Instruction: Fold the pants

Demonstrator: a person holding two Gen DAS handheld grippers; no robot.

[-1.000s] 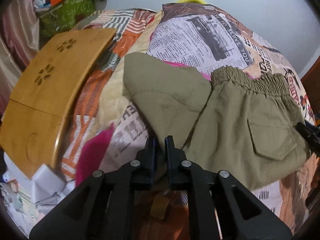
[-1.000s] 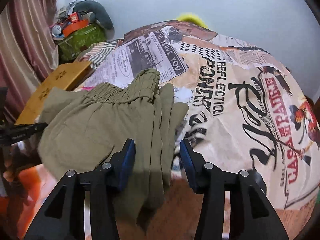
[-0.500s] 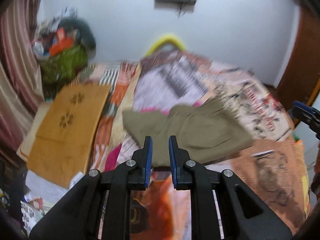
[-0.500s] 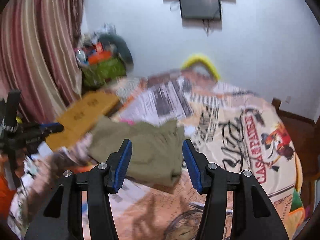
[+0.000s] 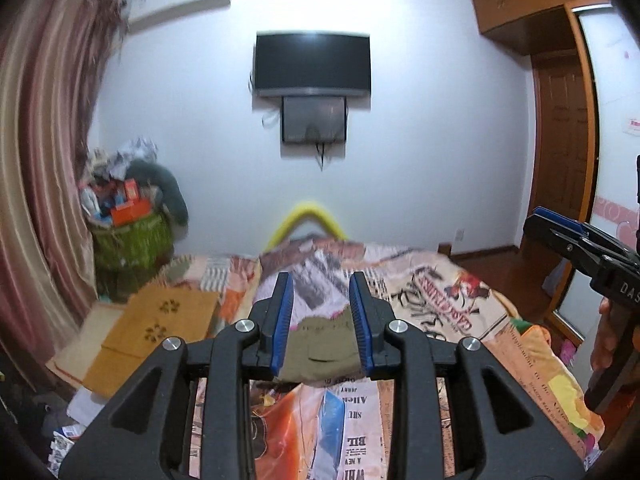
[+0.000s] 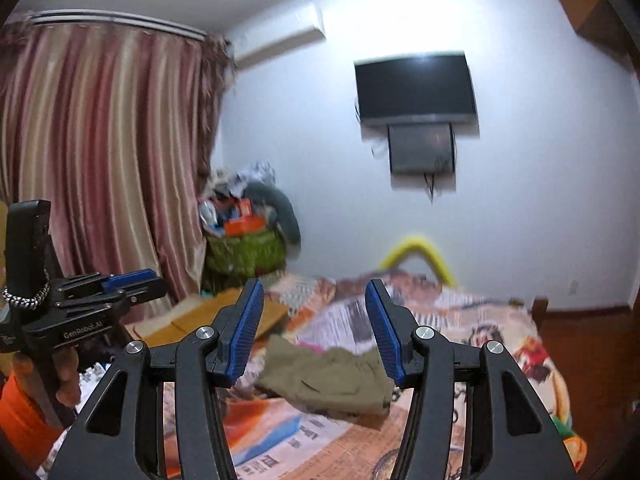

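Both wrist views, room seen from the near end of the bed (image 5: 532, 364). My left gripper (image 5: 322, 322) is held above the bedspread with its blue-padded fingers (image 5: 282, 320) apart and nothing between them. My right gripper (image 6: 314, 330) is likewise raised, its fingers (image 6: 244, 332) spread wider and empty; each gripper also shows at the edge of the other's view.

The pants (image 6: 328, 376) lie folded into a compact olive bundle on the bed, near its middle, well apart from both grippers. In the left view they (image 5: 322, 348) appear framed between the fingers but lie farther off, on the bedspread. A pocket seam shows on the upper layer; the far edge is blurred, so I can only say it seems to be the waistband.

A wooden board (image 5: 152, 328) rests on the bed's left side. A heaped green basket (image 6: 244, 252) stands in the far left corner beside the curtain (image 6: 108, 152). A TV (image 5: 313, 64) hangs on the far wall.
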